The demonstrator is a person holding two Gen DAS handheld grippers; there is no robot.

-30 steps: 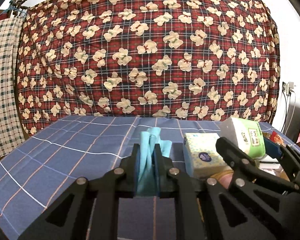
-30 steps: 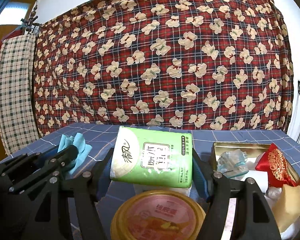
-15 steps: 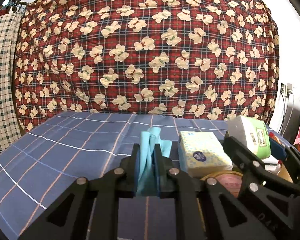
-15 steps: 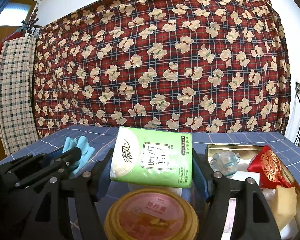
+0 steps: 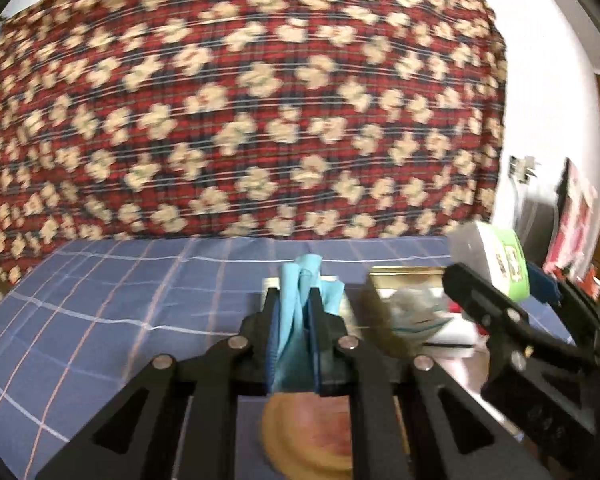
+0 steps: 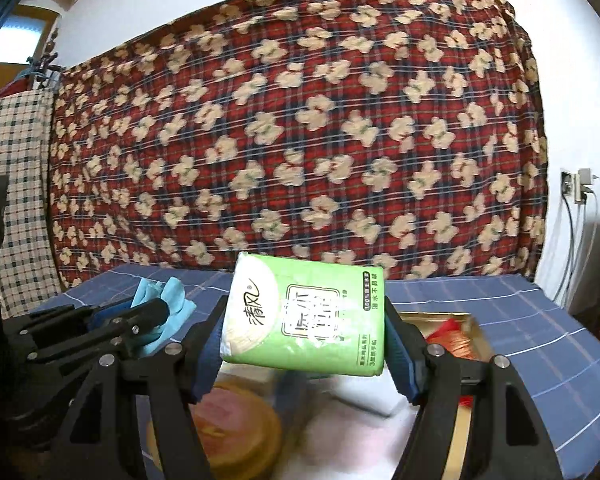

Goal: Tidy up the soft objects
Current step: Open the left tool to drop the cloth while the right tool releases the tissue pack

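My left gripper (image 5: 294, 312) is shut on a light blue cloth (image 5: 296, 300), bunched upright between its pads above the blue checked table (image 5: 120, 300). In the right wrist view that left gripper (image 6: 156, 312) shows at the left with the blue cloth (image 6: 168, 300) in it. My right gripper (image 6: 304, 332) is shut on a green tissue pack (image 6: 304, 316), held sideways in the air. From the left wrist view, the right gripper (image 5: 512, 292) and its green tissue pack (image 5: 496, 256) are at the right. A gold tin (image 6: 472, 344) with a red pouch (image 6: 452, 340) lies below right.
A round lidded bowl (image 6: 228, 428) sits just under both grippers, also the round bowl (image 5: 308, 432) low in the left wrist view. A red patterned quilt (image 6: 300, 140) hangs behind the table. A checked cloth (image 6: 16, 200) hangs at the left. A wall socket with cables (image 6: 580, 192) is at the right.
Both grippers have risen and shifted right over the table, still holding the cloth and the tissue pack. The yellow tissue box has dropped out of sight; the gold tin now shows ahead.
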